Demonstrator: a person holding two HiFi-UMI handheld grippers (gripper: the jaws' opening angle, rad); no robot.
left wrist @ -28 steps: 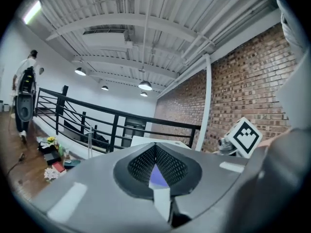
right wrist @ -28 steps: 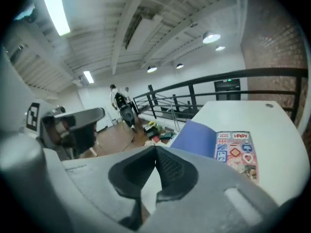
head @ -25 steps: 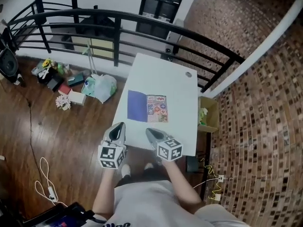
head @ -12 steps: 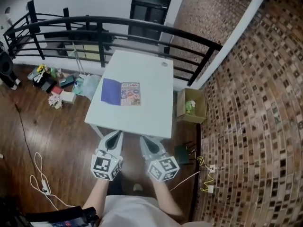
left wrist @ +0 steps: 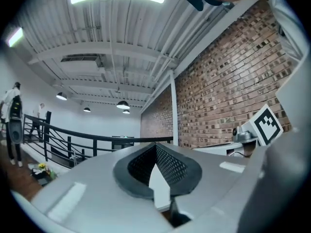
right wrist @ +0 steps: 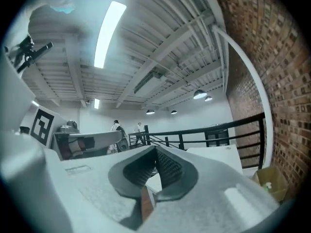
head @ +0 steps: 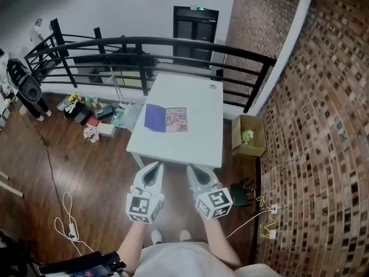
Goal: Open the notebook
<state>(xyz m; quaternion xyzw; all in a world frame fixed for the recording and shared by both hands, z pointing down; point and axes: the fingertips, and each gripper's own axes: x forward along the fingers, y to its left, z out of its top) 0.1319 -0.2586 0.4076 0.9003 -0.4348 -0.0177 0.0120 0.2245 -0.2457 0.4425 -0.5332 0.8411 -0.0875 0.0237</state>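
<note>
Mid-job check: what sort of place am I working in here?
Likely a loft-style studio or office: a brick wall, a black metal railing behind a white table, and a wood floor.

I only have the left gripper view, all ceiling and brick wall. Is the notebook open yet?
Observer: The notebook looks open, lying flat on the white table: blue half at left, colourful printed half at right.
Operator: Are the grippers over it?
Observer: No. The left gripper and right gripper hang short of the table's near edge, above the wooden floor.
Operator: Right one carrying anything?
Observer: Nothing; its jaws are together.
</note>
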